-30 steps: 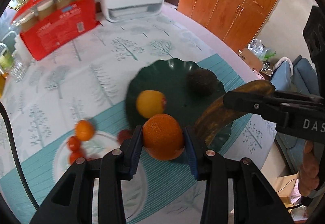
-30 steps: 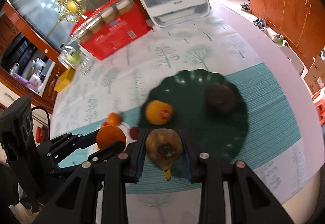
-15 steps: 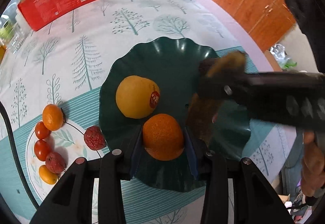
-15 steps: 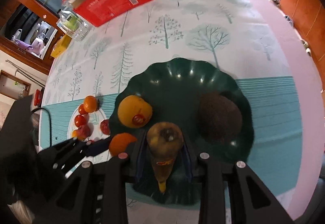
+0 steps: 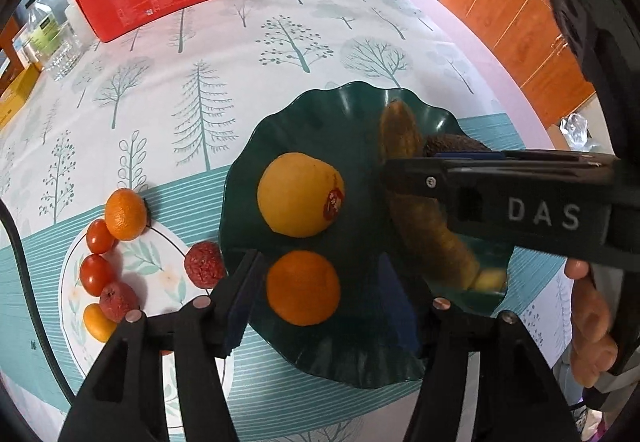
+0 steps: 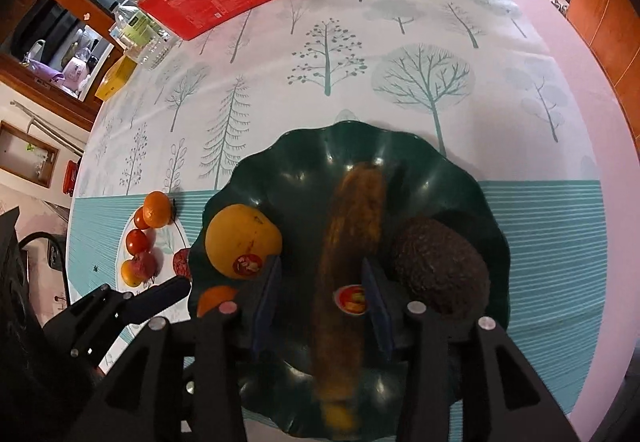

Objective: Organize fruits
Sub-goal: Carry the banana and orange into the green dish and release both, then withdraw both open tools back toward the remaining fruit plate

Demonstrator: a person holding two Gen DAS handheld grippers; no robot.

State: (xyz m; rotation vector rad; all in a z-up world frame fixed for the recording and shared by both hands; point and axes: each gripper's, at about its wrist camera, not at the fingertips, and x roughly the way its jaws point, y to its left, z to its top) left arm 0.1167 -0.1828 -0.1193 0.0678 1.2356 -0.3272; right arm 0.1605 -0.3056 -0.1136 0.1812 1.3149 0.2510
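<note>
Both claws are standing wide open over the green plate (image 5: 352, 370). The left gripper (image 5: 324, 306) is framing the orange (image 5: 303, 288), which is resting on the plate between its fingers; the right gripper (image 6: 320, 306) is straddling the browned banana (image 6: 352, 242), with the avocado (image 6: 440, 266) just to its right. The release step looks done; next, I'd guess, each claw needs lifting clear without nudging fruit.
</note>
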